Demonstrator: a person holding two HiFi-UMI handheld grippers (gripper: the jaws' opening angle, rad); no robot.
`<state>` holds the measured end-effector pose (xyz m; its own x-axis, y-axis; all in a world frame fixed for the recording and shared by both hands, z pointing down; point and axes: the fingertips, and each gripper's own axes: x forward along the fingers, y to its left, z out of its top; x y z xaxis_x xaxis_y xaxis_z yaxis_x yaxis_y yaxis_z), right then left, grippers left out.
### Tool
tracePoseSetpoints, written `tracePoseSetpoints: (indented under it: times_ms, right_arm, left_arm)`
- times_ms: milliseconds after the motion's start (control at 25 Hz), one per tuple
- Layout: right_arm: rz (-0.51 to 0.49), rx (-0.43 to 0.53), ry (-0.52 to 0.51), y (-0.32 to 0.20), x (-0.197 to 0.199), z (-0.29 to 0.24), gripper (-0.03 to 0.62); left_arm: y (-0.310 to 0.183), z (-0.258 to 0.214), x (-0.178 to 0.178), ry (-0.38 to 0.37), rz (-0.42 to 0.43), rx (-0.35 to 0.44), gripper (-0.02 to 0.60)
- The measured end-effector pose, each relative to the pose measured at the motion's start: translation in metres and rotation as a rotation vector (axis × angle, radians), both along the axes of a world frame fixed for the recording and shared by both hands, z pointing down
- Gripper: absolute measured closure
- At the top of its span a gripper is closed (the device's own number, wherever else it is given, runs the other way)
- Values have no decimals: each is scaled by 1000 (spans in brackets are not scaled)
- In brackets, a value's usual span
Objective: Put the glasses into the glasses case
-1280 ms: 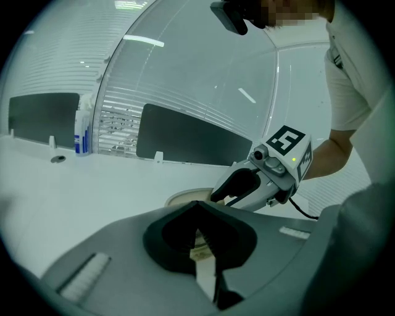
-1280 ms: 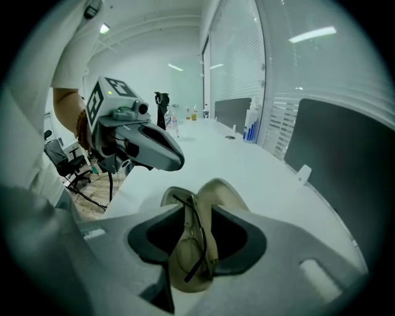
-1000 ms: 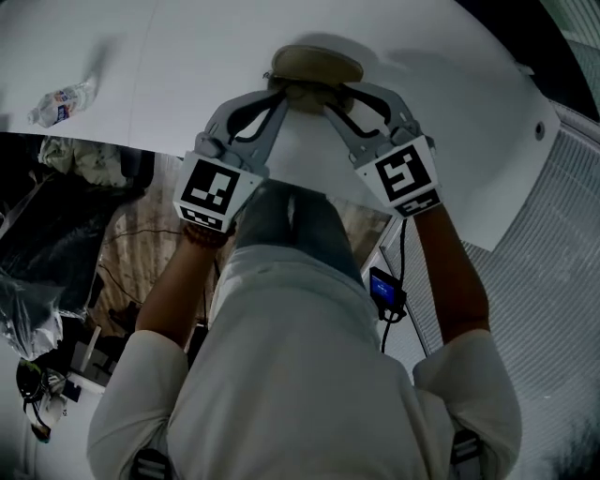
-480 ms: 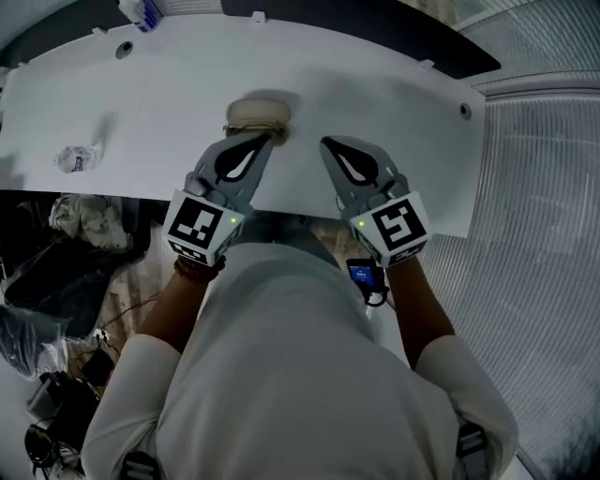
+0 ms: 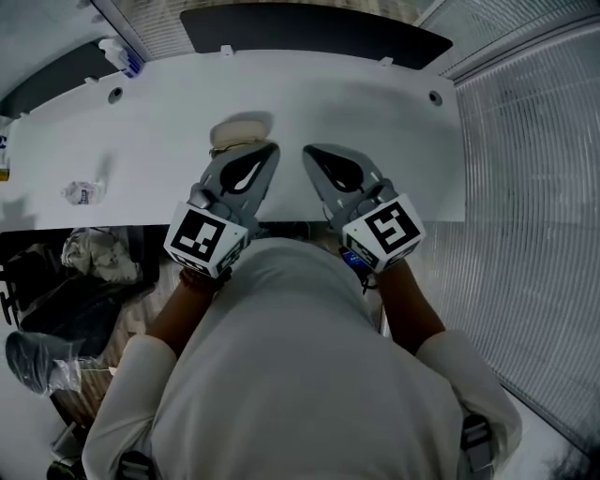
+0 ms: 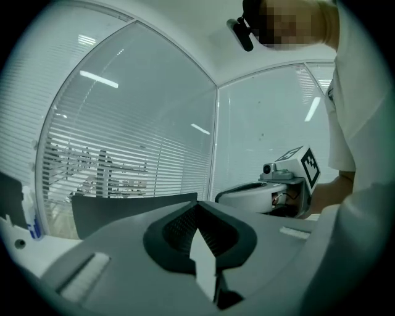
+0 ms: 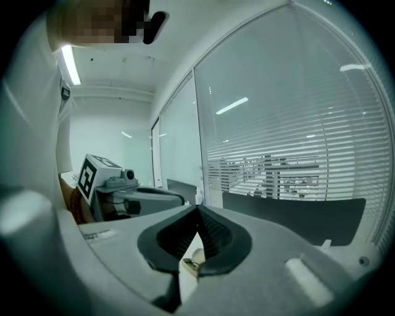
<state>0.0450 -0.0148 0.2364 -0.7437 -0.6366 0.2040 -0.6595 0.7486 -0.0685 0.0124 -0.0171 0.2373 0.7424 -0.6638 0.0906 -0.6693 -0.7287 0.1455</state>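
The beige oval glasses case [image 5: 239, 132] lies shut on the white table [image 5: 375, 131], just beyond my left gripper [image 5: 273, 147]. No glasses show in any view. Both grippers hover side by side over the table's near edge, close to the person's body, pointing away. The left gripper [image 6: 197, 205] is shut with nothing between its jaws. My right gripper [image 5: 307, 150] is shut too, a little right of the case and apart from it. In the right gripper view its jaws [image 7: 197, 208] meet at the tips, and a scrap of beige shows through the gap below them.
A crumpled plastic wrapper [image 5: 82, 192] lies on the table at the left. A small bottle [image 5: 116, 53] stands at the far left corner. A dark panel [image 5: 309, 28] runs behind the table, and slatted blinds [image 5: 525, 187] fill the right side. Bags clutter the floor [image 5: 84, 272] at the left.
Both grippers let go of the case, rose and drew back toward the body. The right jaws closed. The case stayed on the table.
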Motion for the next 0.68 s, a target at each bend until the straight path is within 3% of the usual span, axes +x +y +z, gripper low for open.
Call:
tracePoseSetpoints:
  times_ms: [200,680]
  right_arm:
    - [16,18,-12,4,0,-6,594]
    - [-19,13,-33,0,2,9,594]
  left_arm:
    - [4,-4,1,7,21,10,580]
    - [-1,6,-4,-7,-39,13,580]
